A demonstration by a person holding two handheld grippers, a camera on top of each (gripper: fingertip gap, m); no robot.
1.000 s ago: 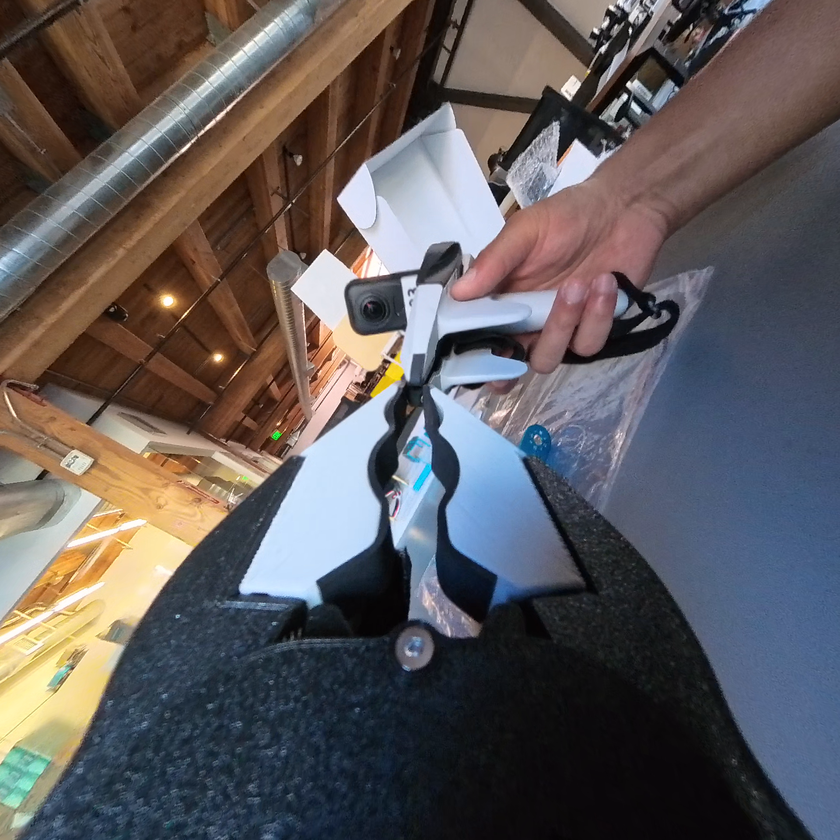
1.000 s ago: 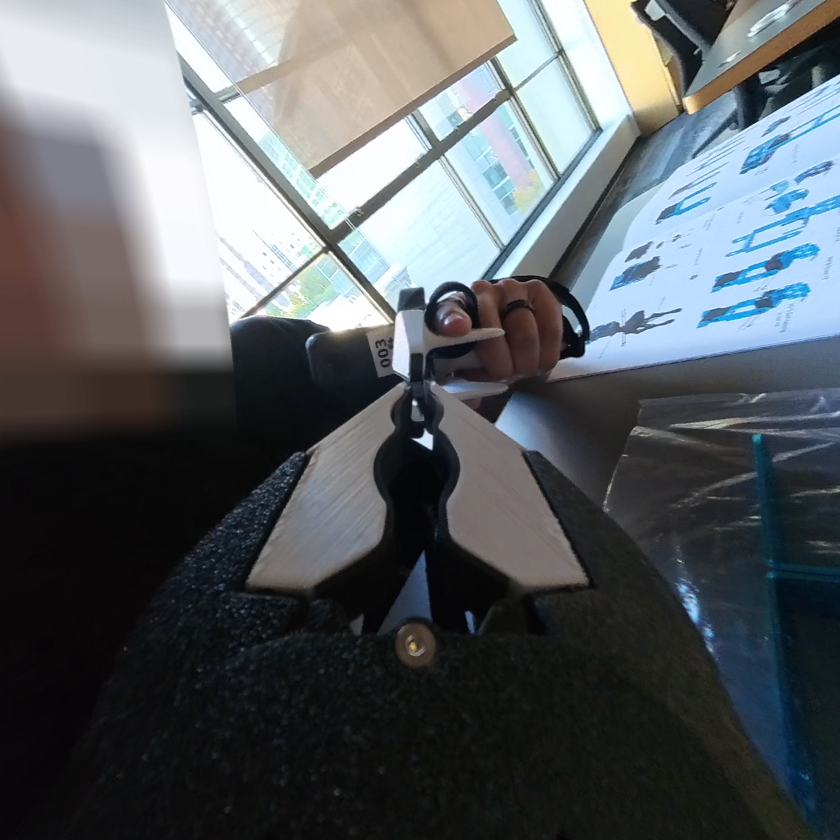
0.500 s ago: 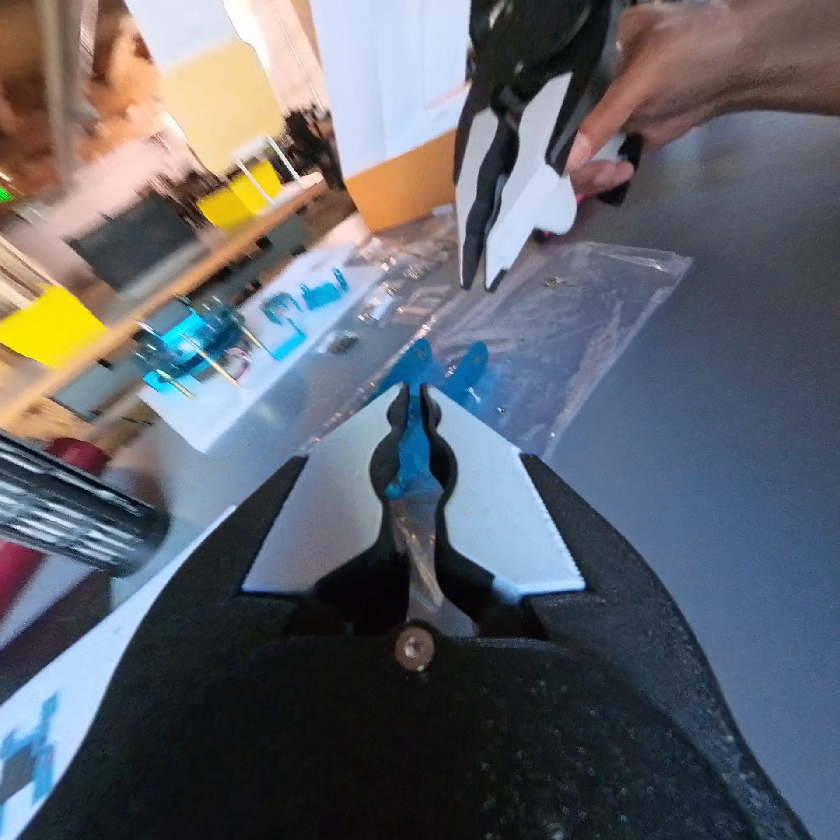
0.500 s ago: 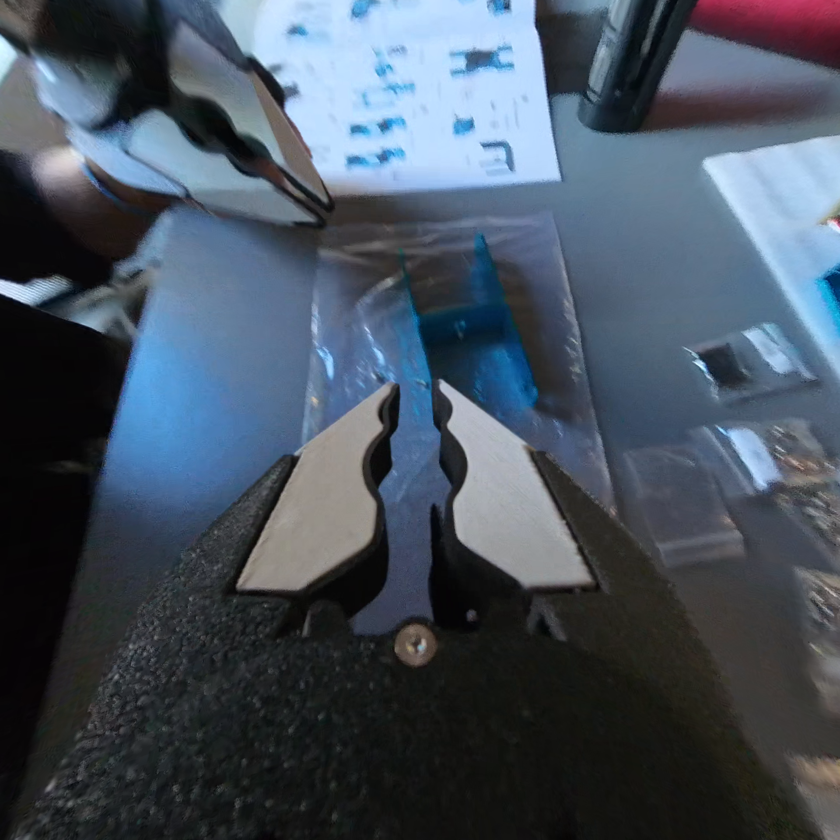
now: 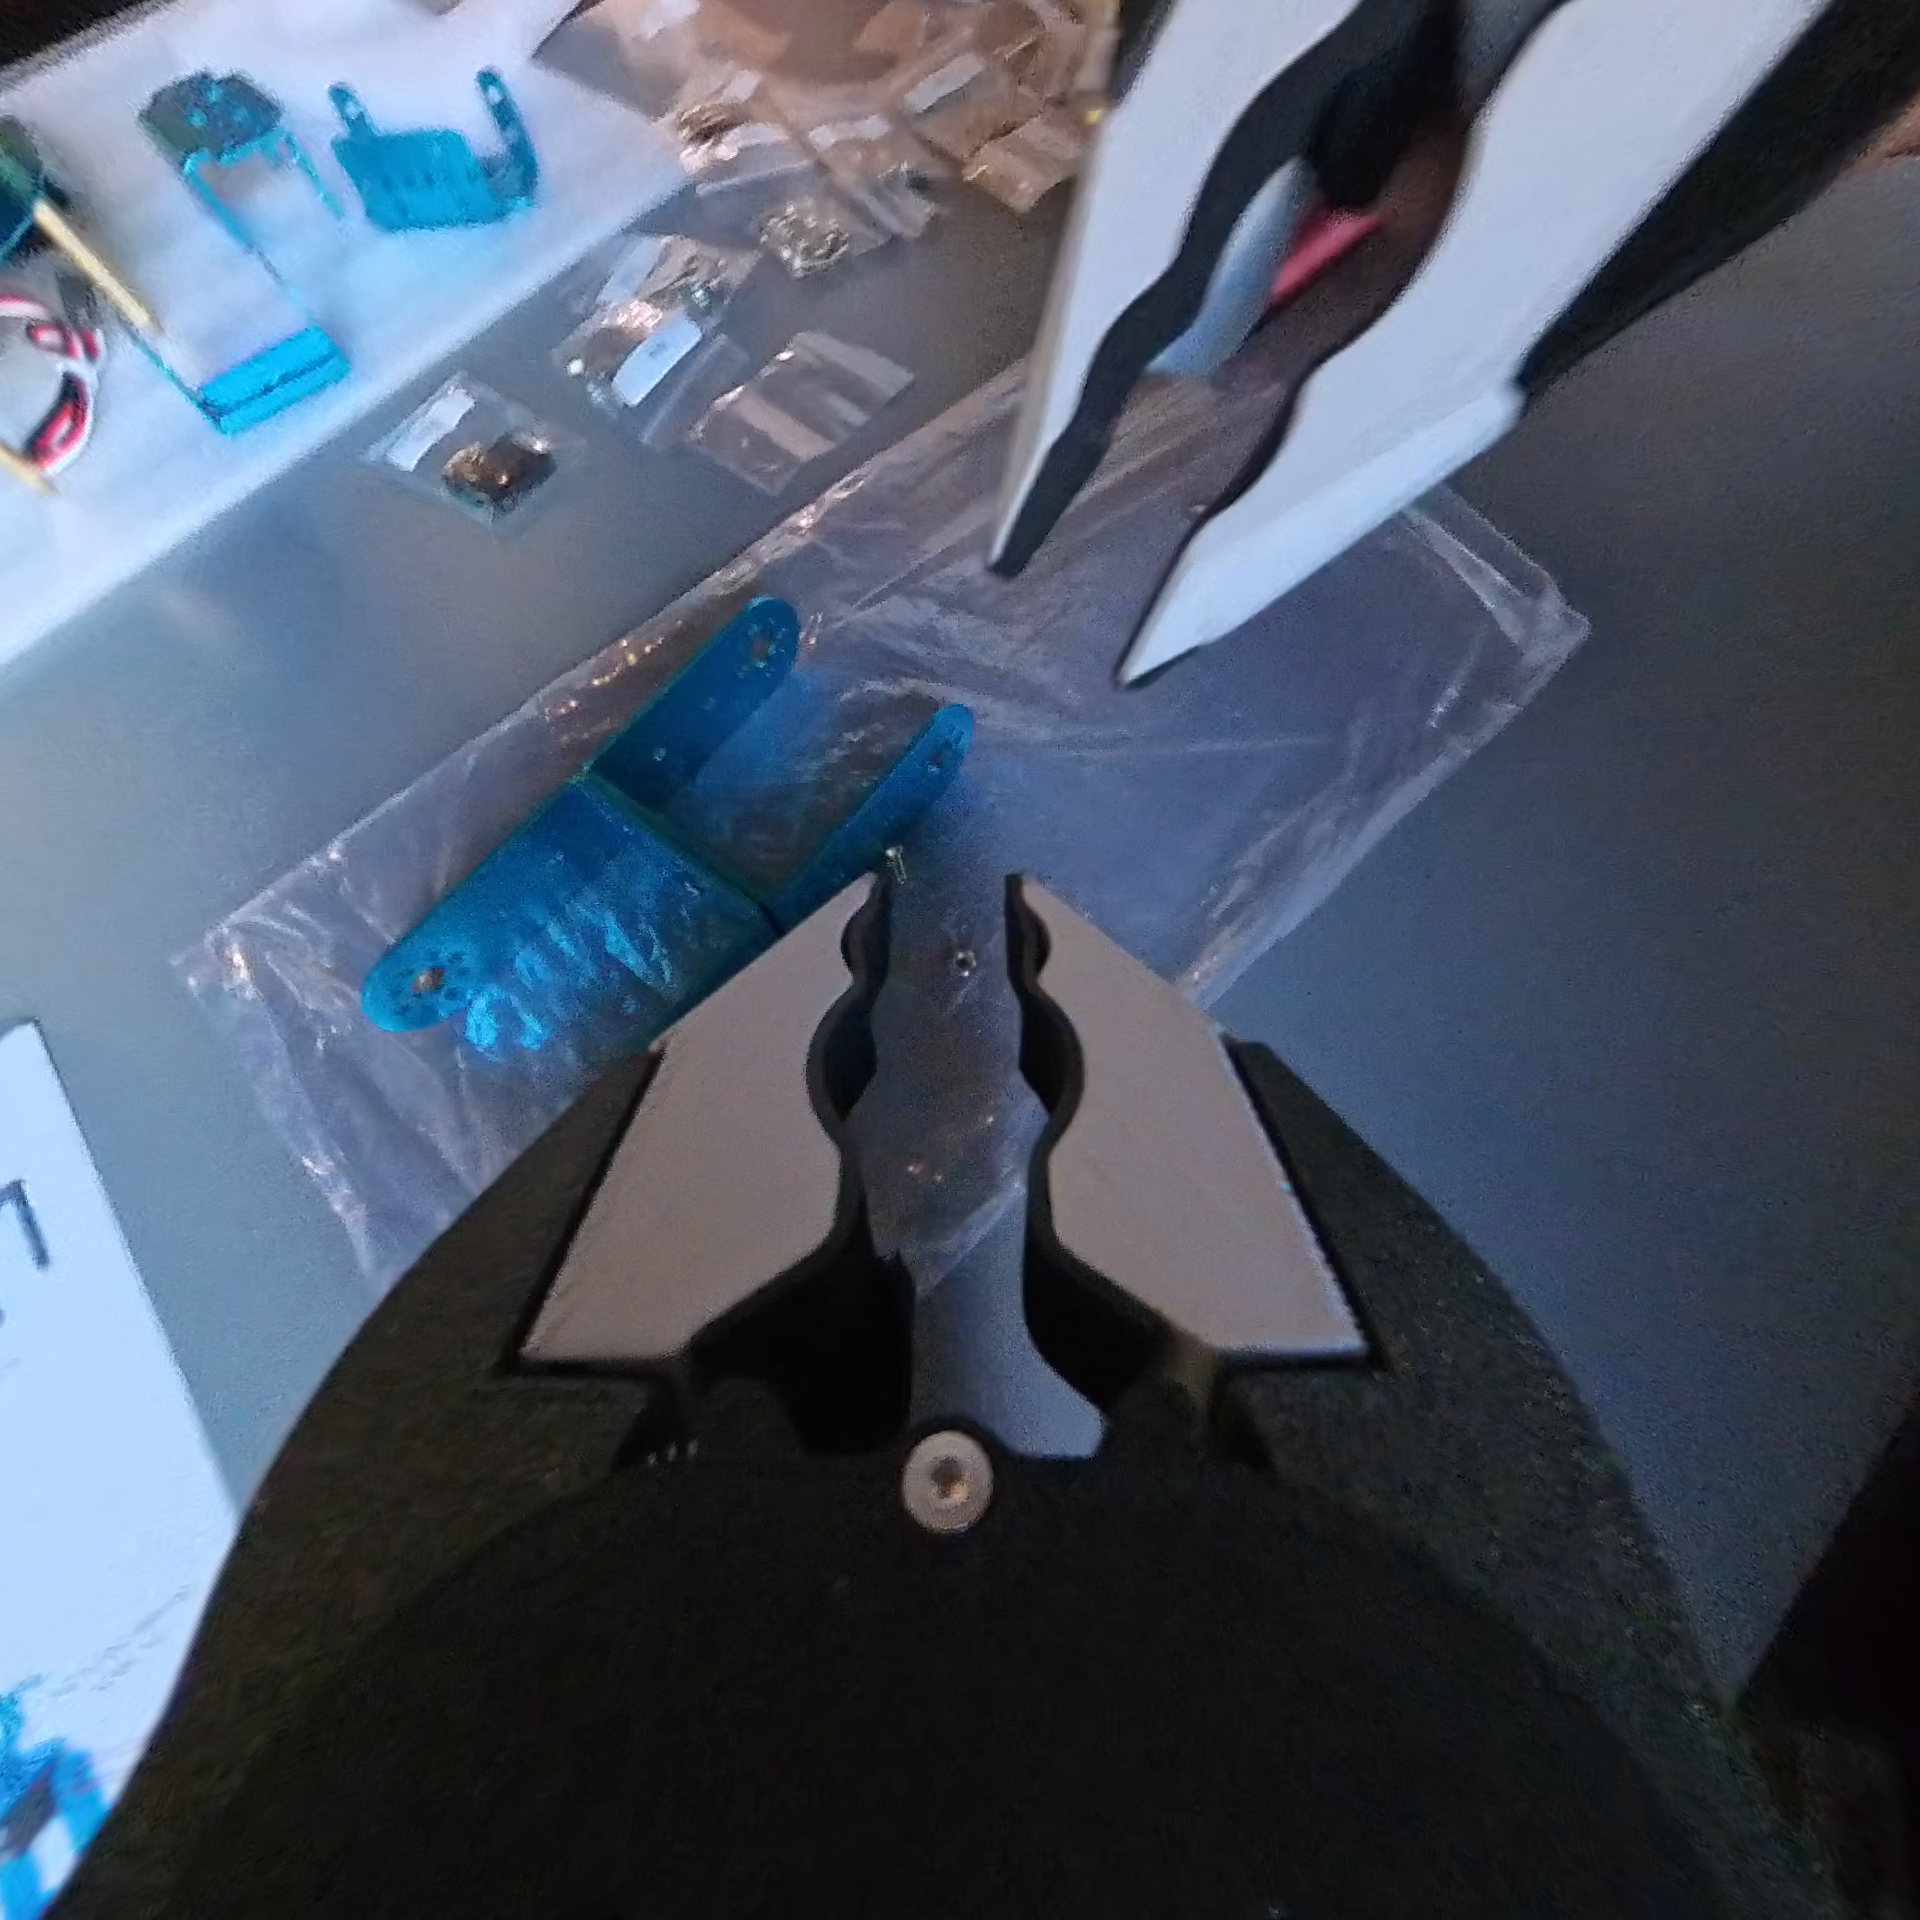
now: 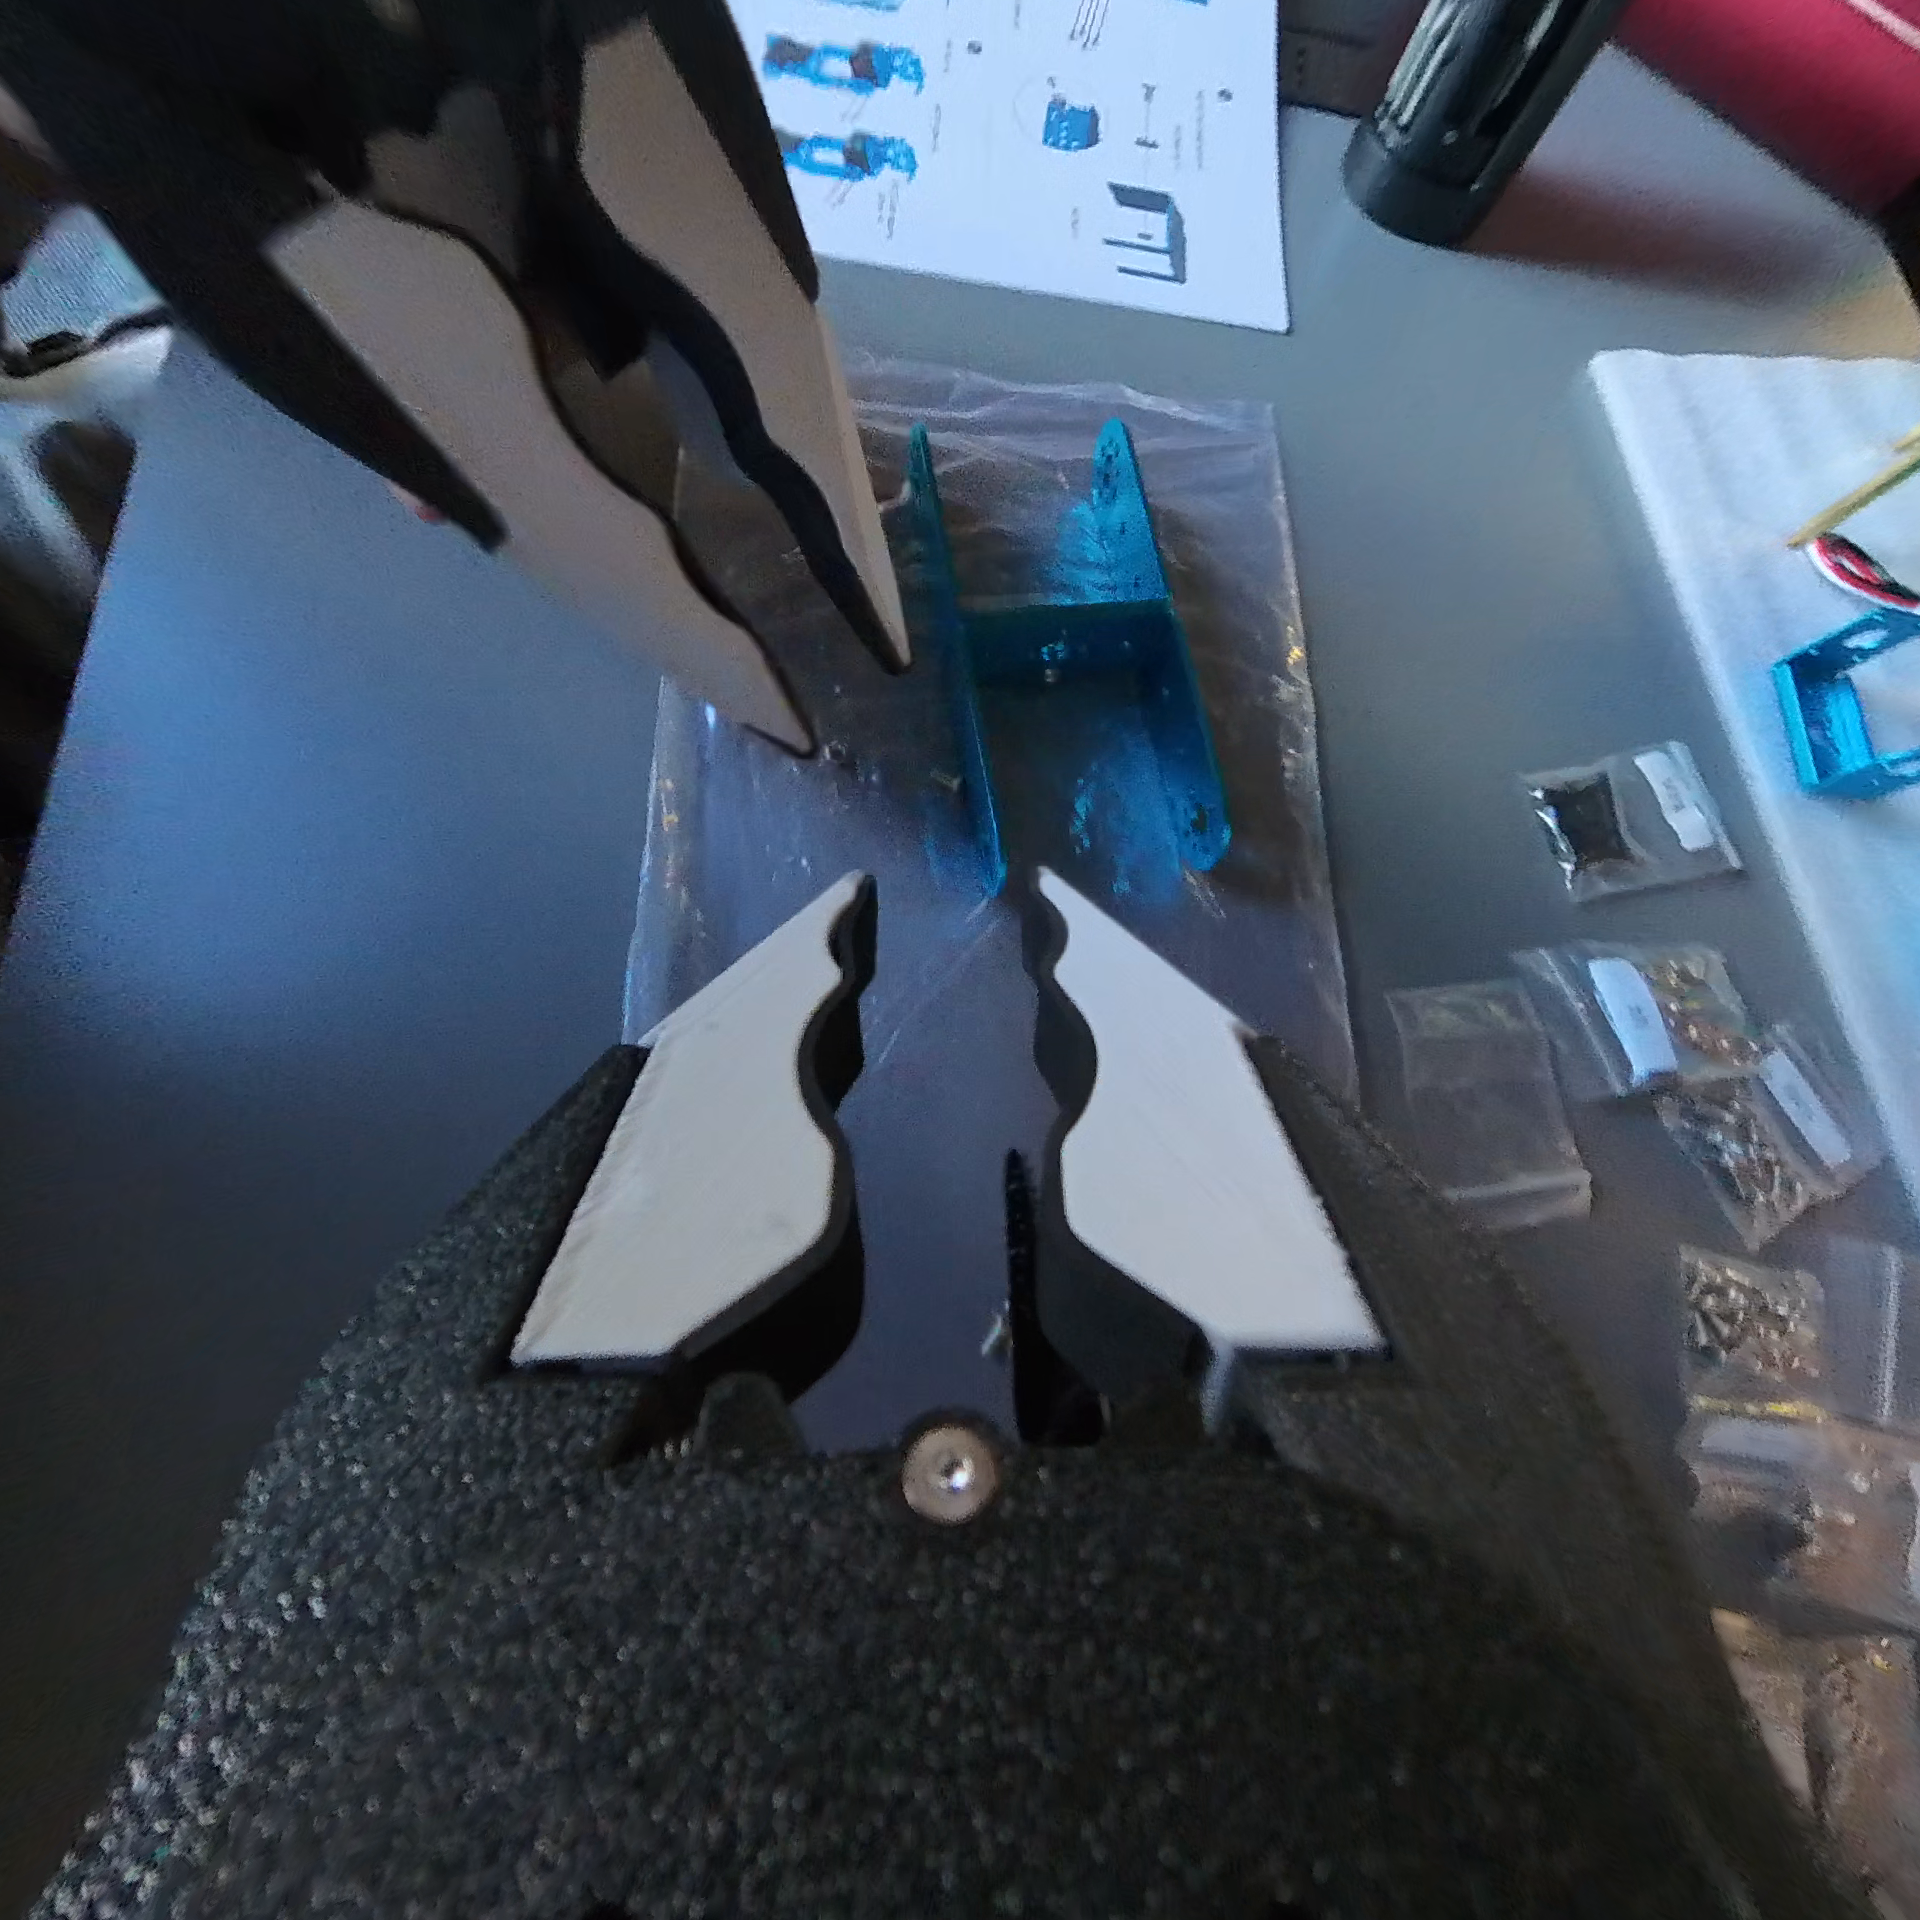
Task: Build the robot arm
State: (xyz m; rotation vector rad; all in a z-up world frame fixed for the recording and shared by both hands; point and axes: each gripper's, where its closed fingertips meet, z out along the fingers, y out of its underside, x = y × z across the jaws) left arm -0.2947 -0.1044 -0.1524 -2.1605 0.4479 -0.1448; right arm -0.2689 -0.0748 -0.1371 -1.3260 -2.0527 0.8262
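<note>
A clear plastic bag [image 5: 1299,727] lies flat on the grey table [image 5: 1558,987], with a blue metal U-bracket [image 5: 623,894] inside it. My left gripper [image 5: 945,883] is open by a narrow gap, low over the bag's near edge, right beside the bracket. My right gripper [image 5: 1070,623] comes in from the far side, tips over the bag. In the right wrist view my right gripper [image 6: 951,878] is open and empty above the bag [image 6: 1247,987], just short of the bracket [image 6: 1070,665]. The left gripper [image 6: 852,707] points down there, one tip at the plastic.
Several small bags of screws [image 6: 1662,1039] lie right of the big bag. A white sheet [image 6: 1714,468] holds more blue brackets [image 6: 1849,717] and wires. A printed instruction sheet [image 6: 1039,156] and a black cylinder [image 6: 1475,114] are beyond the bag. There is about 5 cm between the tips of the two grippers. My left gripper's tips are some 25 cm from the black cylinder [image 6: 1475,114].
Both grippers have swung down from facing each other in the air to pointing at the bag on the table. Both have gone from shut to open.
</note>
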